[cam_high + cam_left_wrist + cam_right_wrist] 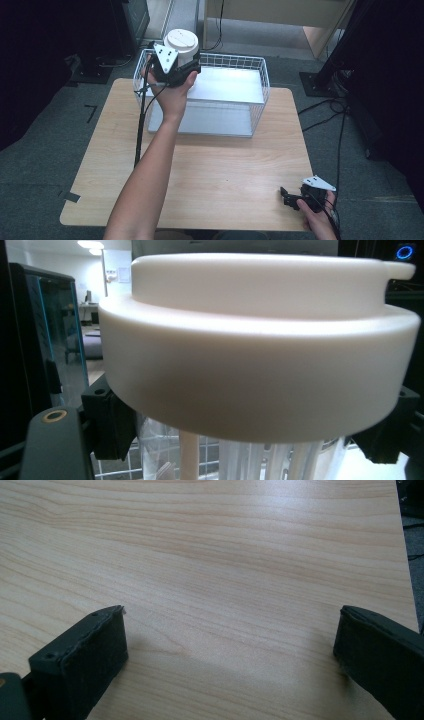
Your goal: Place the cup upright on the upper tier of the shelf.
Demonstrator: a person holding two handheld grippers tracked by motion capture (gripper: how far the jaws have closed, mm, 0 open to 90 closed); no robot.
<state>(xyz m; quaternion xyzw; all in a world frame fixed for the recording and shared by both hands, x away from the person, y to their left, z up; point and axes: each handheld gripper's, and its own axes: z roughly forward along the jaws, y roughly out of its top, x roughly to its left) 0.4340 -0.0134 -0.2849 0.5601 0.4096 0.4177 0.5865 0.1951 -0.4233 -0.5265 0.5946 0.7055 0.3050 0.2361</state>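
Above the basket's near-left corner, the left gripper (pixel 186 67) holds one white-lidded container (pixel 182 46) aloft, its jaws pinching the clear body just under the wide white lid (pixel 260 355). From the left gripper view, that lid blocks most of the sight ahead; below it the container's see-through wall shows pale upright sticks inside, too blurred to count, and white wire mesh lies behind them. The person's left hand (pixel 172 92) wraps the gripper from below, with a grey three-cornered plate (pixel 165 58) on top and a black cable (pixel 140 125) hanging down across the table edge.

Directly beneath and beyond stands one white wire basket (pixel 262 80), rectangular, with a flat white panel on its floor and nothing else visible inside. It sits at the far middle of one light wooden table (pixel 220 170).

At the table's near-right corner, well apart from the basket, the right gripper (pixel 286 196) rests low in the person's right hand (pixel 320 217), carrying its own grey plate. Its two black jaws are spread wide in the right gripper view, with bare wood grain (pixel 225 580) between them and nothing held.

Around the table lies grey carpet with dark stands and loose cables at the right.
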